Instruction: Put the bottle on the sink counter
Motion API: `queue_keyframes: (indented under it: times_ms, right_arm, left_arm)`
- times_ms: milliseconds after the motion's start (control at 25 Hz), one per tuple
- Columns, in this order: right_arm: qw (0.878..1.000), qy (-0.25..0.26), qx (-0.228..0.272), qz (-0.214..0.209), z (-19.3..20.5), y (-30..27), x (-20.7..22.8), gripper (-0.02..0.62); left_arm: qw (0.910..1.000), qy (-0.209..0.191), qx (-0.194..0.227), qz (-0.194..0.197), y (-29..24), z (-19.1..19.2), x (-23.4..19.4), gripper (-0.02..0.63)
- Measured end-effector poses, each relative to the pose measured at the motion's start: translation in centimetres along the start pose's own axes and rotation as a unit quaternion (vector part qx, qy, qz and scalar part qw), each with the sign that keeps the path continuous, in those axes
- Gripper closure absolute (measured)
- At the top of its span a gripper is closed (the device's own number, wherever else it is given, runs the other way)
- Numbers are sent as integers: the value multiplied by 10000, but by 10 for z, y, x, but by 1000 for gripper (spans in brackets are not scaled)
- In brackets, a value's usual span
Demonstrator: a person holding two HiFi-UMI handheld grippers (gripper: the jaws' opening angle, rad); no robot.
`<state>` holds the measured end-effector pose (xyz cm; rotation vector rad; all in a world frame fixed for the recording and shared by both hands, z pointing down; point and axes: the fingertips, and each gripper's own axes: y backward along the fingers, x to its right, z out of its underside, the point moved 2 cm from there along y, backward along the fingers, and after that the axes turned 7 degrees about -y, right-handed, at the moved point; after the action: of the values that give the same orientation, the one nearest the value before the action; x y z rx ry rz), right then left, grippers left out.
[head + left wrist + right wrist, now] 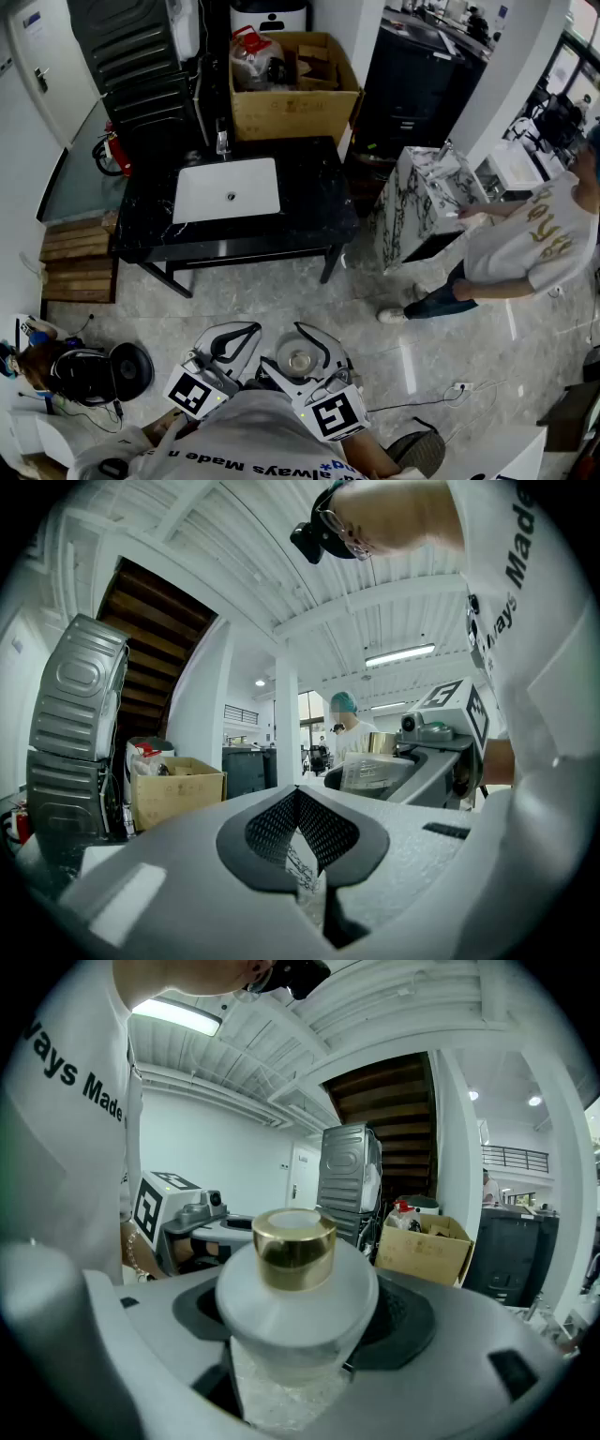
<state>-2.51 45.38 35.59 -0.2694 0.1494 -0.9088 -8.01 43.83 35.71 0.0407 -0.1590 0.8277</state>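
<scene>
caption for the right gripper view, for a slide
Frosted bottle with a gold cap, clamped in the right gripper, with a cardboard box in the background.

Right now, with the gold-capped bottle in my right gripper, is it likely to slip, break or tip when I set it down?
The bottle looks like frosted glass, so probably stiff, heavy and breakable against the black sink counter. Its smooth rounded shoulder might slide in the right gripper. Its wide body should stand steadily.
</scene>
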Motion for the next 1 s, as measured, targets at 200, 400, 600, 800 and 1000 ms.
queue_keyframes:
  times_ms: [200,400,600,800,1000]
  right_arm:
    - [10000,80,-41,27,1,2,-2,259]
    - [10000,89,0,24,-2,0,-2,259]
    - [9999,126,50,-38,-7,-7,-4,259]
    - [9999,116,84,-12,-9,-18,-1,259]
    - [9999,83,-26,84,-13,-32,1,259]
  left_arm:
    - [10000,20,34,35,3,-1,5,603]
    - [10000,42,60,28,4,-1,2,603]
    - [10000,68,71,-13,6,1,-5,603]
    - [9999,88,72,-12,6,3,-17,603]
    - [9999,132,105,4,9,6,-33,603]
